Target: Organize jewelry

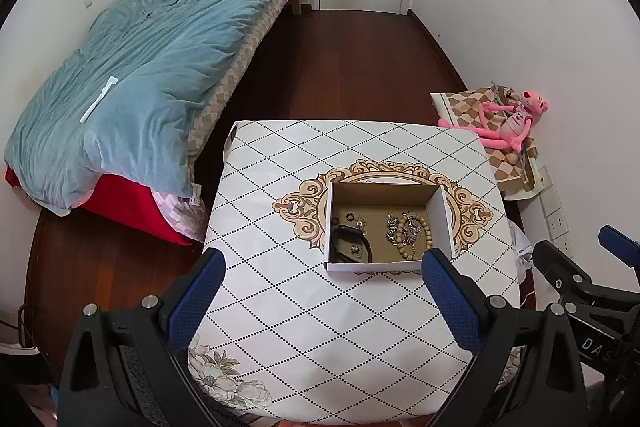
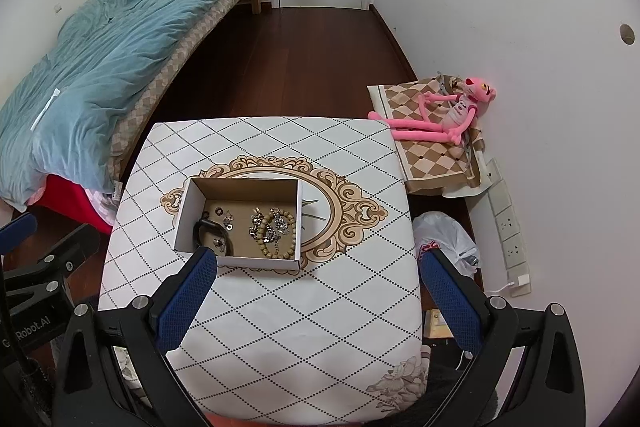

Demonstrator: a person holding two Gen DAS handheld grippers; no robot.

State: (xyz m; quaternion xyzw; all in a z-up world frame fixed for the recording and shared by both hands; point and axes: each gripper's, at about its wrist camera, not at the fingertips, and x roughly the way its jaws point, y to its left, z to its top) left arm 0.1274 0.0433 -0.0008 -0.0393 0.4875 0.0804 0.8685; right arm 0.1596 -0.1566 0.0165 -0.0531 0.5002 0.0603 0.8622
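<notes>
Both hand-held grippers (image 1: pixel 322 301) (image 2: pixel 316 301) gape wide, empty, above the table (image 1: pixel 320 347).

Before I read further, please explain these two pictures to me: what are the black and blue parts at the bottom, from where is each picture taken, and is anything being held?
The black frames with blue pads are hand-held grippers, one in each hand of a person; there is no robot arm. Each gripper carries a wide-angle camera that looks forward along its two fingers, so the room looks curved.

One picture comes from the left gripper, the other from the right gripper. Each also shows part of the other gripper at its edge.

Both stand open above a table with a diamond-patterned cloth, and hold nothing.

On the table is an open cardboard box. Inside lie a beaded bracelet, tangled silver chains, a black band and some small pieces. A few thin pins lie on the cloth beside the box.

Behind are a bed, a door and a pink plush toy.
</notes>
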